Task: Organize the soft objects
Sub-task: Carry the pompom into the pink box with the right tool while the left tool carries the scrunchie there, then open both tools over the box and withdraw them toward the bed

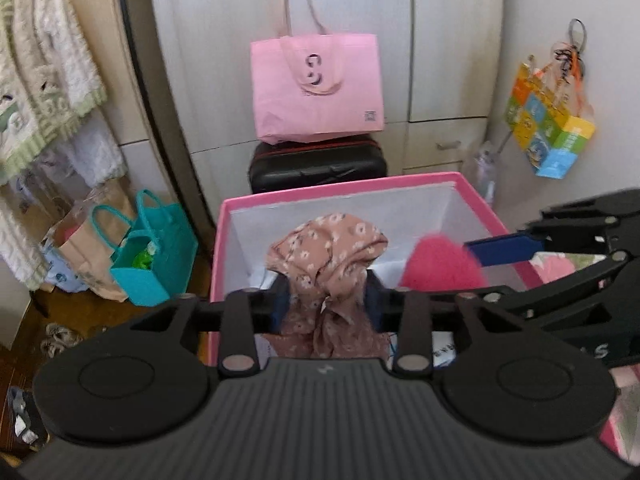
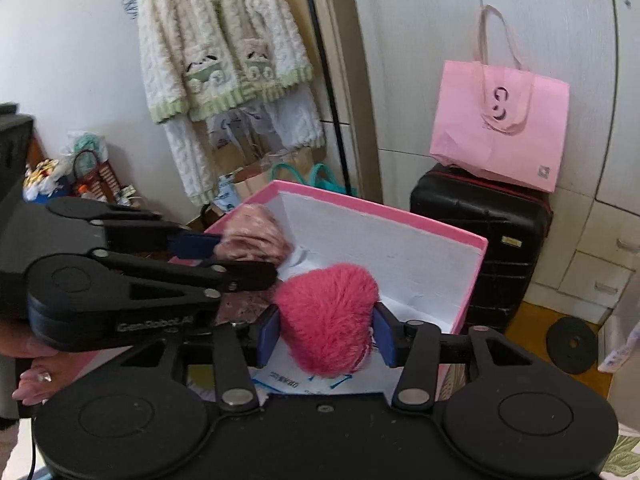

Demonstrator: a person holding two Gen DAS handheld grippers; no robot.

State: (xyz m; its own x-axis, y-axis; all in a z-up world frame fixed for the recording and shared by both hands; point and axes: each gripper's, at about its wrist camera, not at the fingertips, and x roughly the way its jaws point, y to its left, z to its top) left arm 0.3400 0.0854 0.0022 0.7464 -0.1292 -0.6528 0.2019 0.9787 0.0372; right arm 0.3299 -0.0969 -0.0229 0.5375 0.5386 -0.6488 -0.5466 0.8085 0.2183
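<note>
Hovering over the pink-rimmed storage box [image 1: 400, 184], the left tongs [image 1: 326, 300] clamp a floral fabric piece [image 1: 328, 248] and the right tongs [image 2: 326, 334] clamp a fuzzy pink plush [image 2: 326, 316]. Neither lies inside yet; both drops remain.

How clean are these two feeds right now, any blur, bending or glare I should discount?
Left wrist view: pink fluffy item smeared by motion, cabinet lines bowed by the fisheye. Right wrist view: floral cloth blurred, fluffy item sharper, dark corners from the lens. Soft daylight in both, no harsh glare.
</note>
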